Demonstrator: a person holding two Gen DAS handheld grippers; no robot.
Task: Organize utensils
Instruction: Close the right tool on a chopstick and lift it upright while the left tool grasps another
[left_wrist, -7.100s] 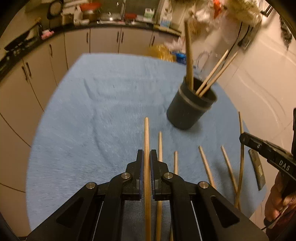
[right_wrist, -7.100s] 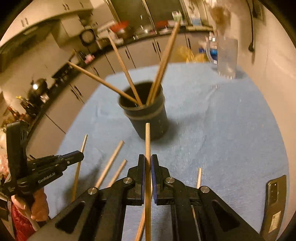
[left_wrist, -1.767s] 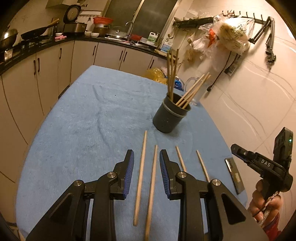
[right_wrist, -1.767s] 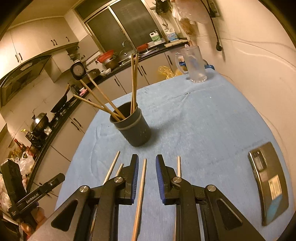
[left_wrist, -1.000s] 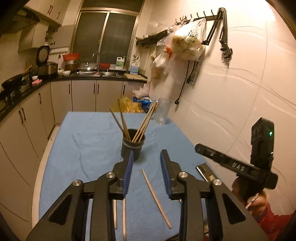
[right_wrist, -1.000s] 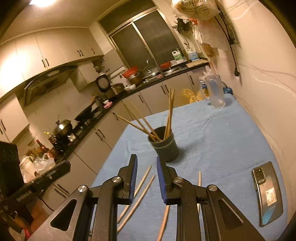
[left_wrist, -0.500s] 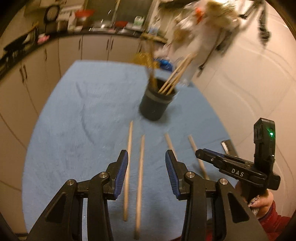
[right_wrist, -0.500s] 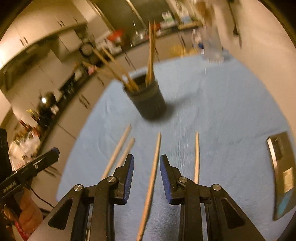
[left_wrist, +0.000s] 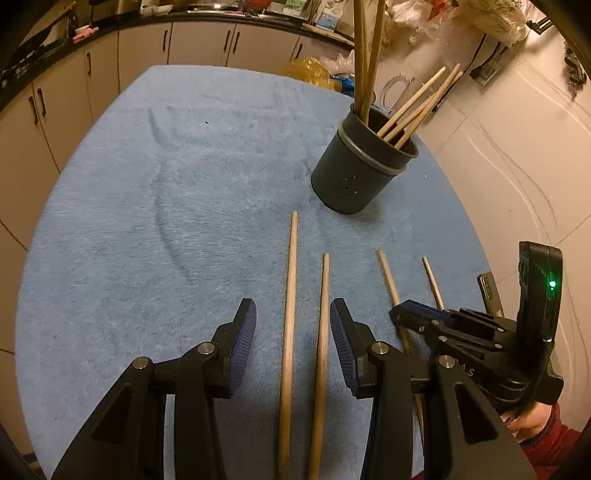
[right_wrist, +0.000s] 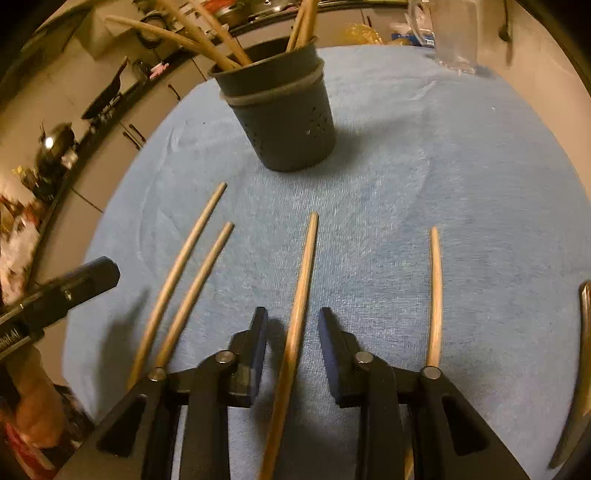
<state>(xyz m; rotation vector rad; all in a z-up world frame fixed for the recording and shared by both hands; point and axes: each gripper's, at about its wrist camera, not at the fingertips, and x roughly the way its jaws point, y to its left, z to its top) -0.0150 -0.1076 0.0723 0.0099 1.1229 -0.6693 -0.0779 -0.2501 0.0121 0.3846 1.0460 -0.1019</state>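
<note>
A dark grey utensil cup (left_wrist: 364, 171) (right_wrist: 282, 122) stands on the blue towel and holds several wooden chopsticks. Several loose chopsticks lie flat on the towel nearer me. My left gripper (left_wrist: 292, 314) is open, low over the towel, with two chopsticks (left_wrist: 290, 295) (left_wrist: 322, 314) lying between its jaws. My right gripper (right_wrist: 291, 317) is open, with one chopstick (right_wrist: 301, 295) lying between its jaws. Another chopstick (right_wrist: 436, 295) lies to its right, and two chopsticks (right_wrist: 192, 280) lie to its left. The right gripper also shows in the left wrist view (left_wrist: 402, 317).
The blue towel (left_wrist: 166, 206) covers the table. A phone (left_wrist: 489, 291) lies at the towel's right edge. A clear glass jug (right_wrist: 454, 33) stands at the far edge. Kitchen cabinets and a counter run behind; a tiled wall is on the right.
Both grippers have dropped lower and closer to the loose chopsticks. The jaws stay open. The right gripper has moved in close beside the left one.
</note>
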